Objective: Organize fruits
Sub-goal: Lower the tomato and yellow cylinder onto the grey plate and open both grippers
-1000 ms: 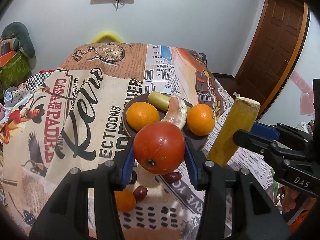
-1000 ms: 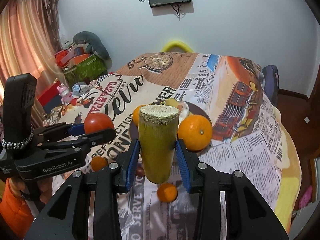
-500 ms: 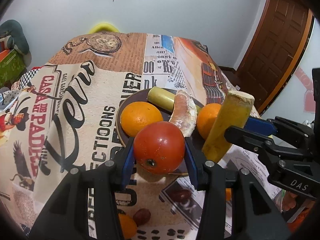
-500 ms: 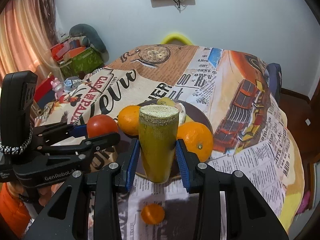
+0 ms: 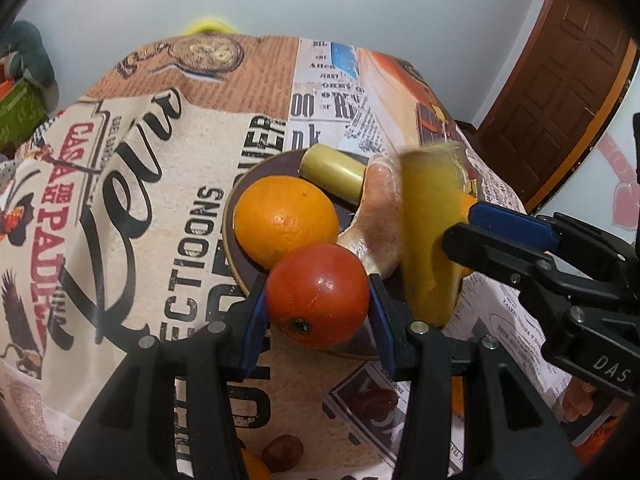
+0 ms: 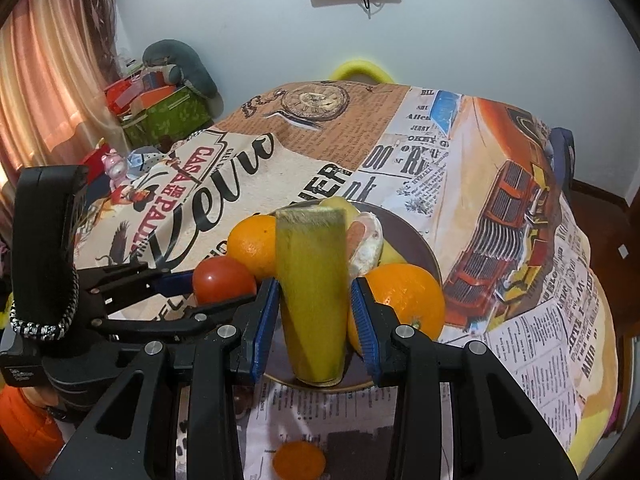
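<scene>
My left gripper [image 5: 318, 308] is shut on a red tomato [image 5: 318, 296] and holds it over the near rim of the dark plate [image 5: 234, 216]. My right gripper [image 6: 314, 312] holds a yellow-green cut fruit piece [image 6: 312, 292] upright, its lower end at the plate's front edge [image 6: 434, 258]; its pads look slightly apart from the piece. The plate holds an orange [image 5: 284, 224], a second orange [image 6: 400, 300], a peeled pinkish segment [image 5: 380, 224] and a pale yellow piece [image 5: 334, 178]. The tomato also shows in the right wrist view [image 6: 224, 284].
The table wears a printed newspaper-style cloth [image 5: 132, 184]. Small dark red fruits [image 5: 374, 400] [image 5: 282, 450] and a small orange fruit [image 6: 298, 460] lie on the cloth in front of the plate. A brown door [image 5: 560, 80] stands at right, boxes and toys [image 6: 160, 108] at left.
Both grippers have moved forward and down to the plate with their fruits. The yellow-green piece has swung over the plate's right side, hiding the second orange in the left view.
</scene>
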`<move>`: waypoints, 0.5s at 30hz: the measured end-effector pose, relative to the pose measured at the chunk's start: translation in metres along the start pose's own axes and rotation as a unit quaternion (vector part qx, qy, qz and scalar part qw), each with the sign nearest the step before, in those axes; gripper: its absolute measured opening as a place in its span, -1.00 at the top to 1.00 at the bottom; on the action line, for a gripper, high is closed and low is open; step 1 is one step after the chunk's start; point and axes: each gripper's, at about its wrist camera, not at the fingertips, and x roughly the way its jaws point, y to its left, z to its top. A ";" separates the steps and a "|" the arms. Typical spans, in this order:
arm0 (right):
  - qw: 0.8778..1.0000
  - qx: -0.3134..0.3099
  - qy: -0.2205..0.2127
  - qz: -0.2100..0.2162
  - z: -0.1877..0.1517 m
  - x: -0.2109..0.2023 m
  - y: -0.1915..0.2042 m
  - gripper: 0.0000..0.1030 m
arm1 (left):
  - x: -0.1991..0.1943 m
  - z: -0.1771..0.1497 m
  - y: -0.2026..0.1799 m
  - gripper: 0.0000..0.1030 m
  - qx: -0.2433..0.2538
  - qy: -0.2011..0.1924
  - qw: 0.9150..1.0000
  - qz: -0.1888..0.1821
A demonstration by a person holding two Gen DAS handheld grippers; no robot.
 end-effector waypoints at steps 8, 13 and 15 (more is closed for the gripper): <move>1.000 0.011 0.006 -0.007 -0.003 -0.005 -0.008 0.33 | -0.012 0.001 -0.005 -0.07 0.011 -0.018 1.000 0.008; 1.000 0.010 0.006 -0.012 -0.008 -0.015 -0.006 0.33 | -0.028 0.002 -0.008 -0.07 0.014 -0.028 0.999 0.012; 1.000 0.009 0.005 -0.015 -0.009 -0.020 -0.004 0.32 | -0.035 0.001 -0.009 -0.07 0.015 -0.033 0.999 0.015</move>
